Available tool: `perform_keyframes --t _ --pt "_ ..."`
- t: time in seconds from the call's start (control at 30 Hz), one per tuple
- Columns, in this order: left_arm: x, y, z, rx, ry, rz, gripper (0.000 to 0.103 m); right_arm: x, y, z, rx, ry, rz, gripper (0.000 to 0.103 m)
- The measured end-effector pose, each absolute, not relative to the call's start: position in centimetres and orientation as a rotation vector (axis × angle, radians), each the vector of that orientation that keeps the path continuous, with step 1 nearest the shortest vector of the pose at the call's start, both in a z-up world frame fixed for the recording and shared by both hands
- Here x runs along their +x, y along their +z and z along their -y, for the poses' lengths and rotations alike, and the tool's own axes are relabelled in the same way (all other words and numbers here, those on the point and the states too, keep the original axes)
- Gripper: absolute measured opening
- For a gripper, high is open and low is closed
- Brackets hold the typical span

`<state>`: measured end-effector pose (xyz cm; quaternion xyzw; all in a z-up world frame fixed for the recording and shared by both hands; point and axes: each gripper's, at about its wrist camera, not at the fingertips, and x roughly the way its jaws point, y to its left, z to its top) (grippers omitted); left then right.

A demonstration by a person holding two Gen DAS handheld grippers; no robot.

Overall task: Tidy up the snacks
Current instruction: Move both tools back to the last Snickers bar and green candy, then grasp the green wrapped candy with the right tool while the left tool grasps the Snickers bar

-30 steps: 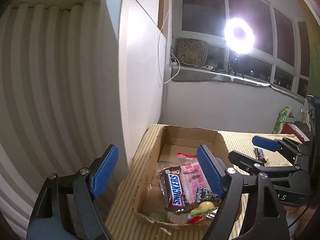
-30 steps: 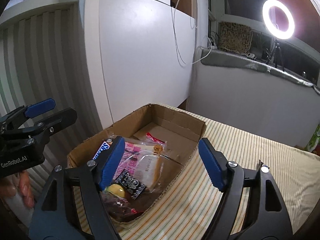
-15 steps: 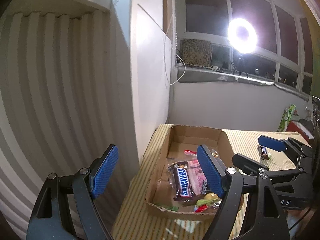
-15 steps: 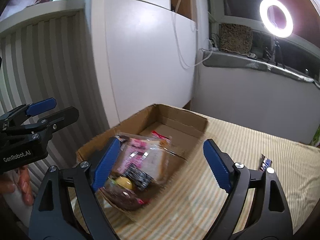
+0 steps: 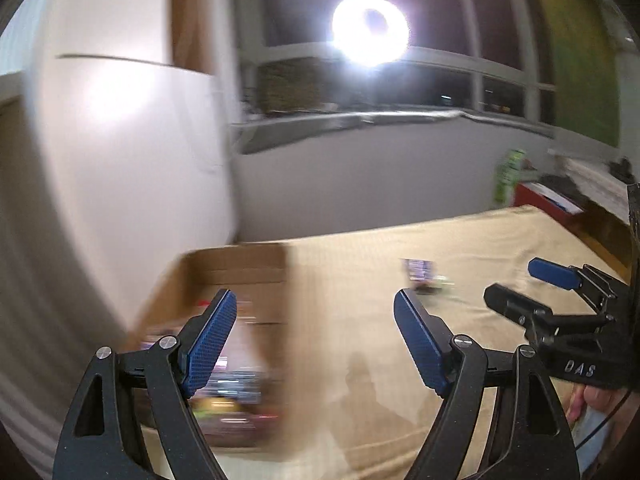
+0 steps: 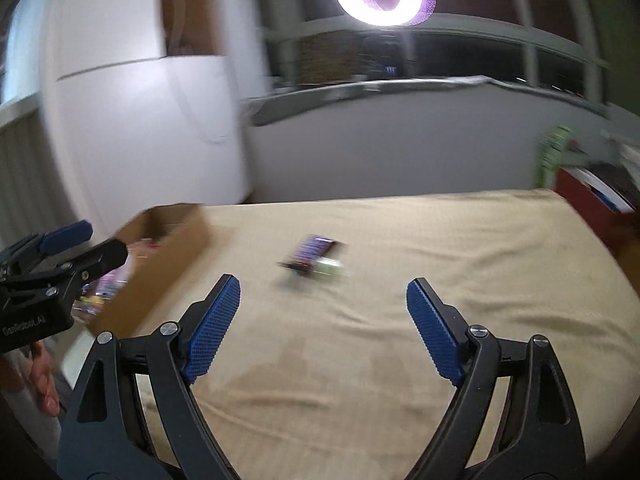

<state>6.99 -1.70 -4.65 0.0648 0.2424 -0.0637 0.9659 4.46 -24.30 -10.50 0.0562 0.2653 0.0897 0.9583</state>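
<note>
Left gripper [image 5: 314, 334]: fingers apart, empty.
Right gripper [image 6: 322, 330]: fingers apart, empty.
Snack bar [image 6: 310, 254]: blurred, frame centre, on table [image 6: 440, 248].
Cardboard box [image 6: 176, 248]: left.

Your ring light [image 5: 370, 30] flares hard at twelve o'clock, washing glare across the white cabinet [image 5: 132, 152] at ten. Motion blur smears everything (gripper bodies excepted); fisheye edges bend and darken.
</note>
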Motion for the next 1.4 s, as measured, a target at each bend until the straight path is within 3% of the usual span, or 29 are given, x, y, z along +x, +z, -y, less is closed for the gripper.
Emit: perform_keyframes --t 0.17,0.4,0.73,1.13,1.23,1.4 --pt "7.0 -5.9 6.6 0.148 -0.229 -0.519 0.081 2.6 -10.2 27.8 0.114 0.115 -0.539 0.09" --pt "8.0 -6.7 7.3 0.142 -0.237 -0.552 0.081 3.3 -10.2 27.9 0.078 0.146 -0.578 0.091" --pt "12.4 -9.8 7.4 0.118 -0.231 -0.641 0.081 10.3 -12.8 25.5 0.008 0.184 -0.668 0.091" --pt "21.7 -14.3 7.8 0.015 -0.263 -0.885 0.08 20.8 -17.5 21.7 -0.254 0.394 -0.923 0.091" --pt "20.6 -13.7 8.0 0.053 -0.306 -0.863 0.08 21.5 -17.9 20.9 -0.29 0.44 -0.925 0.084" --pt "21.3 -13.4 8.6 0.06 -0.316 -0.86 0.08 22.9 -17.7 20.9 -0.281 0.536 -0.929 0.062"
